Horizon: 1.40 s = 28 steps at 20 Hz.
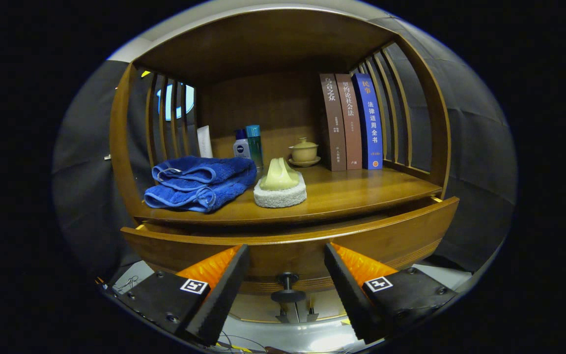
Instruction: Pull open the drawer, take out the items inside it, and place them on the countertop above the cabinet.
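Observation:
The wooden drawer (361, 235) of the cabinet stands pulled out a little, its curved front just ahead of my fingers. Its dark round knob (288, 287) sits low between my fingertips, untouched. My gripper (287, 258) is open with nothing between its fingers. On the countertop (361, 189) above the drawer lie a folded blue towel (199, 183) to the left and a pale yellow sponge on a white pad (280, 186) in the middle. The drawer's inside is hidden from here.
At the back of the shelf stand a white tube, two bottles (248, 145), a lidded tea bowl on a saucer (304, 151) and three upright books (354, 123). Slatted wooden sides close the shelf left and right. The countertop's right half is bare wood.

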{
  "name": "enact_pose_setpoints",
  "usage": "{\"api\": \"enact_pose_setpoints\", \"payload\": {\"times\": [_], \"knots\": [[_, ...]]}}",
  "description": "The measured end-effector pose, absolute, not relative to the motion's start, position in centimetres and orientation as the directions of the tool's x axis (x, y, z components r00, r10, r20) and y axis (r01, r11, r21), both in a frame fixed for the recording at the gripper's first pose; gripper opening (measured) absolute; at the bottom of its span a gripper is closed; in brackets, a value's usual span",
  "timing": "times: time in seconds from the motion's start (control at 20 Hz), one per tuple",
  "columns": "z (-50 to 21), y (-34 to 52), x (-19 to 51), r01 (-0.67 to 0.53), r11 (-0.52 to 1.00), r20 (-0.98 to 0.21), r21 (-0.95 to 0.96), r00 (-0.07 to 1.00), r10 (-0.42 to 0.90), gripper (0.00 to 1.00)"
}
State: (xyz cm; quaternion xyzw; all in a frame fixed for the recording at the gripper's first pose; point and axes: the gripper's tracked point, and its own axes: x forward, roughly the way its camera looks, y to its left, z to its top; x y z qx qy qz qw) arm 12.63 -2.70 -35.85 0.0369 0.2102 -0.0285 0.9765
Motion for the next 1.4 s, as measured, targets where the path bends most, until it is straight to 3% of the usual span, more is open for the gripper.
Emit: {"api": "enact_pose_setpoints", "payload": {"times": [0.95,1.15,1.4], "knots": [[-35.2,-2.1,13.9,0.051,0.997,-0.423,0.059,0.906,-0.021,1.00],[-32.6,-1.2,12.3,0.034,0.998,-0.404,0.055,0.915,-0.009,1.00],[-24.1,-0.6,10.8,0.009,0.999,-0.304,0.045,0.953,0.005,1.00]]}}
